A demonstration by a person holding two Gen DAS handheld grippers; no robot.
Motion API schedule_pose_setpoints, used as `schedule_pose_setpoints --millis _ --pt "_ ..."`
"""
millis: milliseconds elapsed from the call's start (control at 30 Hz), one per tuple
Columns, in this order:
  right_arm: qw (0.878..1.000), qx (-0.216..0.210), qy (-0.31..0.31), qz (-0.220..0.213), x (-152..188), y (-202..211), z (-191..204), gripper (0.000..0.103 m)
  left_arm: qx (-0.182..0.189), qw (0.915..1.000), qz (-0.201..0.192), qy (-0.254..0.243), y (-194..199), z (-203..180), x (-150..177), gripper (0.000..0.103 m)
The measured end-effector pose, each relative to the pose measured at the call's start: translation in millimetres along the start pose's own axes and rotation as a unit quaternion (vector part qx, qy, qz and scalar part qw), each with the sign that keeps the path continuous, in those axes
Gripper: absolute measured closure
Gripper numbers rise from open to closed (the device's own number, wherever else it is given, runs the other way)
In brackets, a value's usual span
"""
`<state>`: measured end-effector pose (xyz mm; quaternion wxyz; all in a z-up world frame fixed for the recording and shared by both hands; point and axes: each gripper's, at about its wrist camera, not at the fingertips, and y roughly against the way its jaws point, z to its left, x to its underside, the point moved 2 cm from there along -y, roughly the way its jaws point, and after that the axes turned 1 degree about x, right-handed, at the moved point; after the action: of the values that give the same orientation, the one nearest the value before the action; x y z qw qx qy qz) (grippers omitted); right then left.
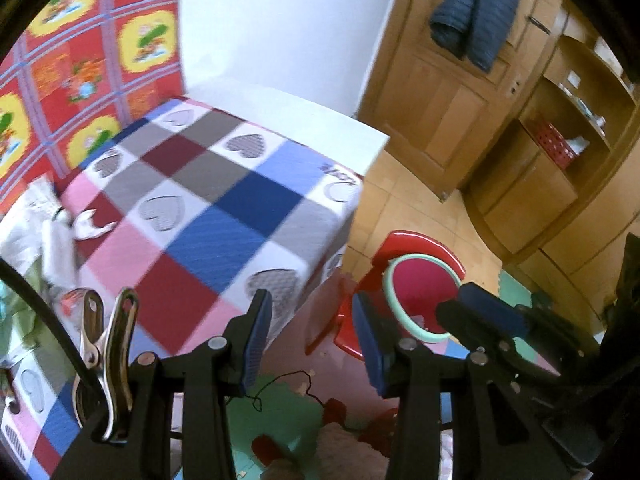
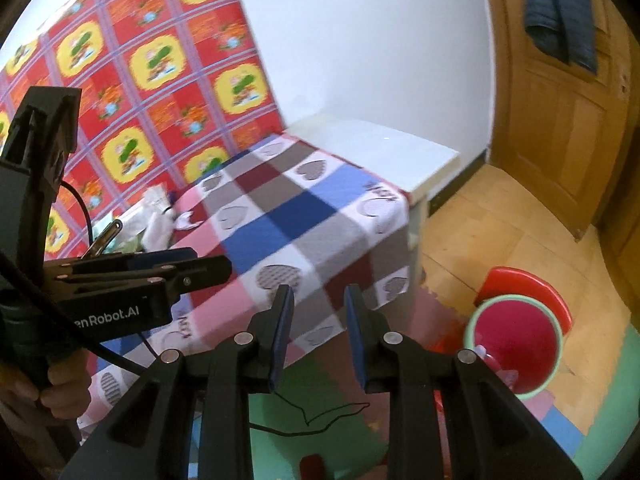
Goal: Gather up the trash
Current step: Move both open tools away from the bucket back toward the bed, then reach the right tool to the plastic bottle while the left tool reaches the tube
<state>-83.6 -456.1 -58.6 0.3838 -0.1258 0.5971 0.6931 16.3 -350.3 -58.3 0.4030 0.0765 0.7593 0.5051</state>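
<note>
Two handheld grippers hang above the corner of a bed (image 2: 304, 216) covered in a heart-patterned checked cloth. The left gripper (image 1: 310, 340) has its blue pads parted with nothing between them; the right gripper (image 2: 316, 332) is likewise empty, its jaws standing apart. In the right wrist view the left gripper (image 2: 208, 266) reaches in from the left edge, pointing across the bed, a person's hand (image 2: 60, 390) wrapped round its handle below.

The trash (image 2: 158, 220), a pile of crumpled white paper and plastic, lies on the far left side of the bed against the red-and-yellow patterned wall covering (image 2: 132, 72); motion blur leaves its long axis and heading unreadable, though it may run along the wall. In the left wrist view the same trash (image 1: 38, 224) sits at the left edge.

A red bin (image 2: 516, 344) with a mint-green rim stands upright on the floor, mouth facing up, to the right of the bed beside a red stool (image 2: 528, 284). A dark jacket (image 1: 476, 12) hangs on the wooden door (image 1: 440, 96).
</note>
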Motion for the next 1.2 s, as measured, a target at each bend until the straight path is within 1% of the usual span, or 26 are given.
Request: schedule_pose_setpoints --millis 200,467,733,900,1067,1200 --pt "0.999 -0.028 0.028 0.005 -2.7 -8.2 45.0 0.076 -0.020 0.9992 -0.008 0.034 26.5 42.6 10.0 0.059" --pt "0.996 -0.058 0.062 0.008 -4.1 -19.7 102.0 0.076 -0.049 0.9959 -0.025 0.072 58.1 97.0 24.1 0.059" --pt "0.992 -0.085 0.088 0.018 -7.4 -35.9 142.5 0.076 -0.075 0.9912 -0.032 0.105 81.9 143.4 41.3 0.059" --pt "0.988 -0.105 0.105 0.029 -12.7 -48.4 161.7 0.076 -0.098 0.9852 -0.035 0.137 95.2 171.5 53.1 0.059" --pt "0.981 -0.129 0.136 0.044 -16.6 -68.2 183.7 0.076 -0.126 0.9751 -0.035 0.179 102.2 201.9 65.9 0.059" --pt "0.976 -0.143 0.152 0.058 -21.8 -86.3 196.0 0.076 -0.149 0.9653 -0.034 0.212 105.5 223.9 75.3 0.059"
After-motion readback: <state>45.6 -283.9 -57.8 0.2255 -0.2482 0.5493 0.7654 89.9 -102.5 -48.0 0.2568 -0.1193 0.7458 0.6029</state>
